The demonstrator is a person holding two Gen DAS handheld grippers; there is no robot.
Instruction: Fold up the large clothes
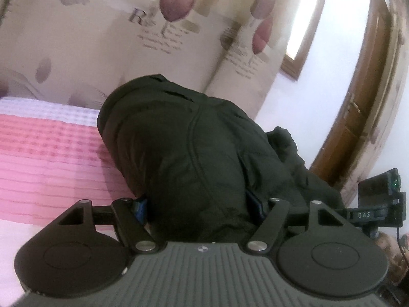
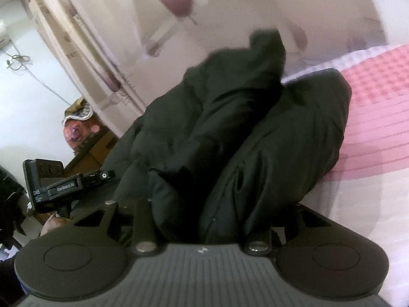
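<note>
A bulky black padded jacket (image 1: 184,140) is bunched up and lifted off the pink bed. In the left wrist view my left gripper (image 1: 198,203) is shut on a thick fold of it, the blue pads (image 1: 139,204) pressing into the cloth on both sides. In the right wrist view the jacket (image 2: 230,128) rises in two thick folds, and my right gripper (image 2: 212,204) is shut on its lower edge, fingertips buried in the fabric. Each gripper shows at the edge of the other's view: the right gripper (image 1: 378,204) and the left gripper (image 2: 51,184), close side by side.
A pink and white checked bedspread (image 1: 46,148) (image 2: 378,117) covers the bed under the jacket. Behind hangs a beige curtain with purple tulips (image 1: 153,38), with a window (image 1: 304,25) and a brown wooden door (image 1: 358,117). A cardboard box with a bag on it (image 2: 84,138) stands beside the bed.
</note>
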